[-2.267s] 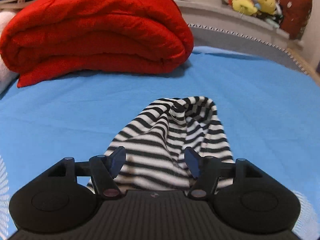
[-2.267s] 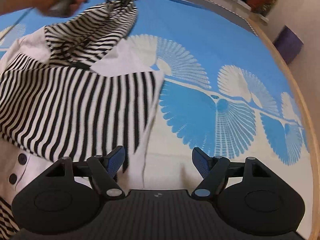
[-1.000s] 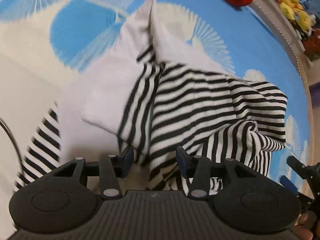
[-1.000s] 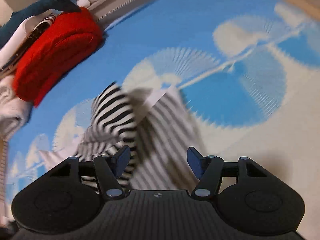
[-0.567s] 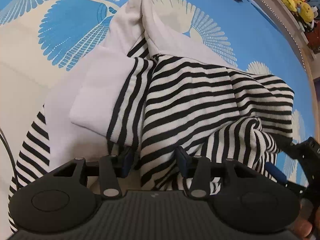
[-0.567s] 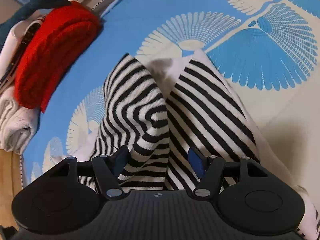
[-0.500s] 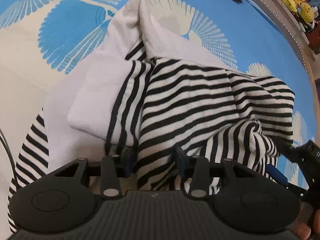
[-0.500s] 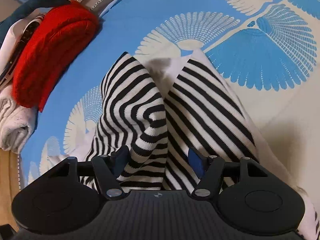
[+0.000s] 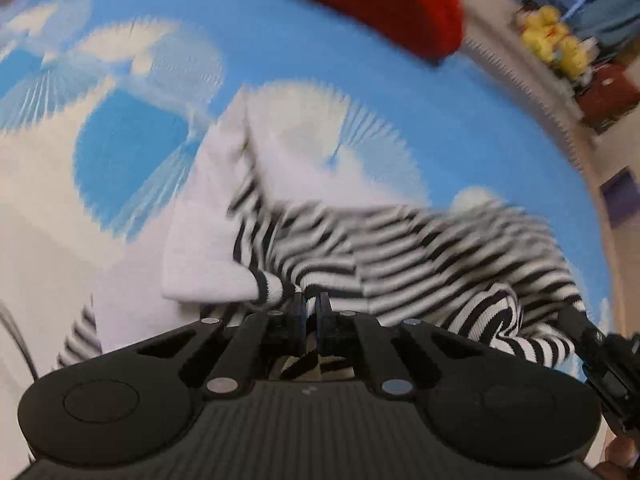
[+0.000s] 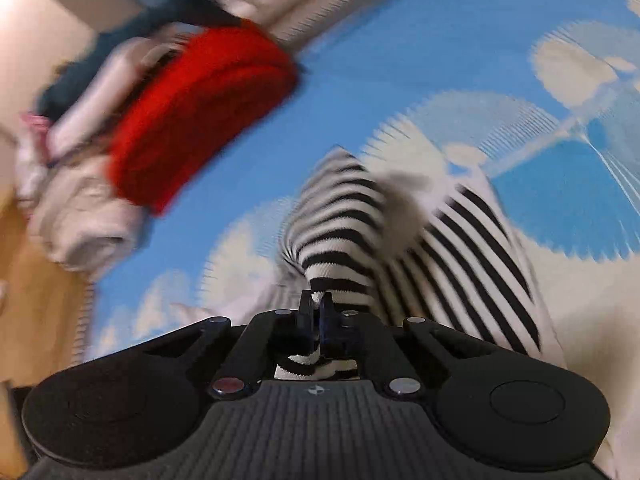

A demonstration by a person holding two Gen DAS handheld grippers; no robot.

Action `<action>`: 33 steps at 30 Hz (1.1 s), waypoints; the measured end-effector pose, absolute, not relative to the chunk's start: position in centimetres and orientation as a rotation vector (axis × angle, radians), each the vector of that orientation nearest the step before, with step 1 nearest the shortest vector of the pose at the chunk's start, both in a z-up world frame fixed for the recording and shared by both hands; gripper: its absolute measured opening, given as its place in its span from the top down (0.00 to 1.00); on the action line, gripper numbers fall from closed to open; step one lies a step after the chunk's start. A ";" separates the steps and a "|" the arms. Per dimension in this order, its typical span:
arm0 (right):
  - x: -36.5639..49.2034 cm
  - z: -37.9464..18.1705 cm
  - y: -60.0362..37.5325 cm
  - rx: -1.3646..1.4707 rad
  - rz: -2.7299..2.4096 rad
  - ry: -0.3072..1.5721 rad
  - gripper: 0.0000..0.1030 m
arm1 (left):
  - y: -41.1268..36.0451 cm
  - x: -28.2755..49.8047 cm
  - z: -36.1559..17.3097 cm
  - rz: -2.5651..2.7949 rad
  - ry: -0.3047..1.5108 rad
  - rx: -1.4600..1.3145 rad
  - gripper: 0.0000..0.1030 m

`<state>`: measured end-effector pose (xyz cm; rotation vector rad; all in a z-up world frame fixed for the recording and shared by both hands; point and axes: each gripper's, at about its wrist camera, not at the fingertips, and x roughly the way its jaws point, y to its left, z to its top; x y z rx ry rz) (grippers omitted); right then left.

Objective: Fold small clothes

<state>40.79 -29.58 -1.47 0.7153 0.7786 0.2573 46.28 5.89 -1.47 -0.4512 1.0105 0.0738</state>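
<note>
While both views were smeared with motion blur, I could still make out that my left gripper (image 9: pixel 310 312) had its two fingers pinched nearly together on a fold of the striped garment (image 9: pixel 420 248), with black-and-white cloth bunched between and behind the fingers. My right gripper (image 10: pixel 316 314) was clenched the same way on another striped fold of that garment (image 10: pixel 344 224), which rose from its fingertips in a narrow ridge. Both tongs pointed low across the bed, close to the fabric.

From the left wrist view, the right gripper's black body (image 9: pixel 600 360) showed at the lower right edge, beside the garment's striped end, with a bit of my hand under it. A plain white part of the garment (image 9: pixel 208 240) lay folded to the left of the stripes. All of it rested on the blue bedspread (image 9: pixel 280 52) printed with pale fan shapes.

Farther back lay a folded red blanket (image 10: pixel 200 108), well apart from the garment, and against it a rolled whitish cloth (image 10: pixel 84 220). Yellow plush toys (image 9: pixel 556 44) sat on a ledge beyond the bed's edge. Nothing stood between either tong and the cloth it held.
</note>
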 end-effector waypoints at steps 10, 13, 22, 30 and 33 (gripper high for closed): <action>40.1 -3.6 -31.7 0.554 0.391 1.130 0.98 | 10.6 47.2 -0.9 0.063 0.998 -0.484 0.97; 39.9 -4.7 -31.2 0.380 0.278 1.190 0.94 | 12.3 47.4 -3.3 0.124 1.123 -0.550 0.95; 40.6 -4.2 -34.0 0.556 0.154 1.076 0.47 | 10.2 46.7 -5.6 0.001 1.293 -0.740 0.50; 41.9 -8.1 -31.6 0.550 0.068 1.183 0.50 | 7.7 46.6 -7.1 -0.026 1.316 -0.625 0.94; 41.9 -7.5 -31.2 0.558 0.106 1.152 0.95 | 7.6 46.6 -4.6 -0.021 1.179 -0.499 0.97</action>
